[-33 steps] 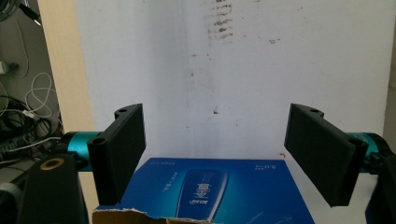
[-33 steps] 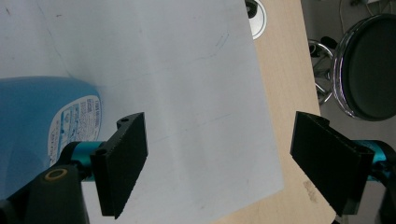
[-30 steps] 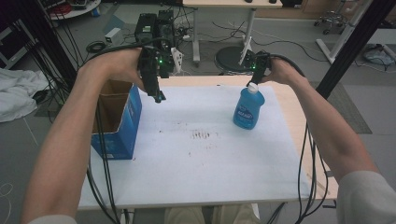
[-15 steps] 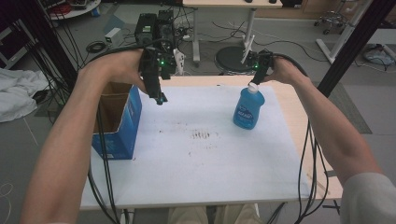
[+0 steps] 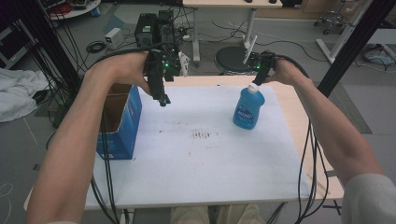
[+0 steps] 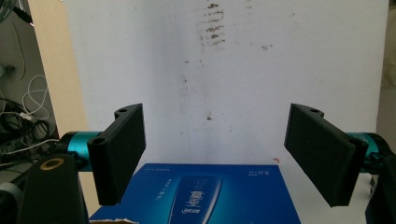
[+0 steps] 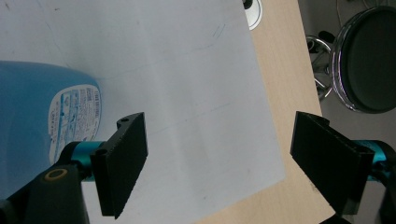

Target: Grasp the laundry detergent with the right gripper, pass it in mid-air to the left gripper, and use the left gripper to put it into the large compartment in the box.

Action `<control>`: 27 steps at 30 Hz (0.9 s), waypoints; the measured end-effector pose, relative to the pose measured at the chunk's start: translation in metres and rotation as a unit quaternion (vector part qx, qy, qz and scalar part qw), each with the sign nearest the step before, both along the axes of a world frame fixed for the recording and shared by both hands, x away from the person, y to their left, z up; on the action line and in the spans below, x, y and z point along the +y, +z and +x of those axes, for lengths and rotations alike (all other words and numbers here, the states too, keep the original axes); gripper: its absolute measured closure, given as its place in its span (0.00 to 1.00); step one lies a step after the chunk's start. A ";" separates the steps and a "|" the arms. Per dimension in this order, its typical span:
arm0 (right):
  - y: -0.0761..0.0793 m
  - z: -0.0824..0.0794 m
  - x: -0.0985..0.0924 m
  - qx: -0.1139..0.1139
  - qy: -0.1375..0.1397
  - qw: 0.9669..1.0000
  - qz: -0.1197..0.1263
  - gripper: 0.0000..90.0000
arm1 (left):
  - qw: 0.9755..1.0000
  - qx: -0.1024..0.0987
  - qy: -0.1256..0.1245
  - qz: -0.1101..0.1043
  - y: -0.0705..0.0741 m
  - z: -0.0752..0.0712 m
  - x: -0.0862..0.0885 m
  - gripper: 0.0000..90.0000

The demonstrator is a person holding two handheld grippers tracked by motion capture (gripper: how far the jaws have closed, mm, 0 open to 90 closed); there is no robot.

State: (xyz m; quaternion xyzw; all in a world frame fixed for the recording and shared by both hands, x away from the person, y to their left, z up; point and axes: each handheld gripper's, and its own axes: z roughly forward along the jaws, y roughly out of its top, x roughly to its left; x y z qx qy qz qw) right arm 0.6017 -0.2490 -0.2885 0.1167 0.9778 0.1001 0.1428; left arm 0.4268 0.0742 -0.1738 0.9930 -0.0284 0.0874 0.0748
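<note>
On the white table sheet (image 5: 196, 163), the left gripper (image 5: 162, 98) hovers released beside the blue box (image 5: 122, 128); the right gripper (image 5: 258, 80) stays spread, empty, just above the blue bottle (image 5: 248, 109)

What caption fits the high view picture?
Two open hand-held grippers: left by the blue box, right above the blue bottle.

table (image 5: 289, 105): wood | white sheet (image 5: 201, 154): stained | blue box (image 5: 122, 126): left edge | blue bottle (image 5: 248, 109): upright, right
</note>
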 end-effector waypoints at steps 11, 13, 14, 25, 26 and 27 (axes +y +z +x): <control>-0.001 0.000 0.003 0.001 0.001 1.000 0.000 0.20 | 1.000 -0.003 0.000 -0.008 -0.005 0.000 0.003 0.23; 0.001 0.000 0.002 -0.001 -0.002 1.000 0.004 0.20 | 1.000 -0.001 0.001 -0.010 -0.006 -0.001 0.005 0.23; 0.003 -0.001 0.001 -0.001 -0.004 1.000 0.007 0.20 | 1.000 0.000 0.002 -0.010 -0.007 -0.001 0.005 0.23; 0.005 -0.004 -0.008 0.003 -0.010 1.000 -0.004 0.20 | 1.000 0.005 0.001 -0.013 -0.016 -0.002 0.008 0.23; 0.005 -0.006 -0.013 0.003 -0.014 1.000 -0.005 0.20 | 1.000 0.006 -0.001 -0.014 -0.016 -0.002 0.008 0.23; 0.005 -0.006 -0.013 0.003 -0.014 1.000 -0.005 0.20 | 1.000 0.006 -0.001 -0.014 -0.016 -0.002 0.008 0.23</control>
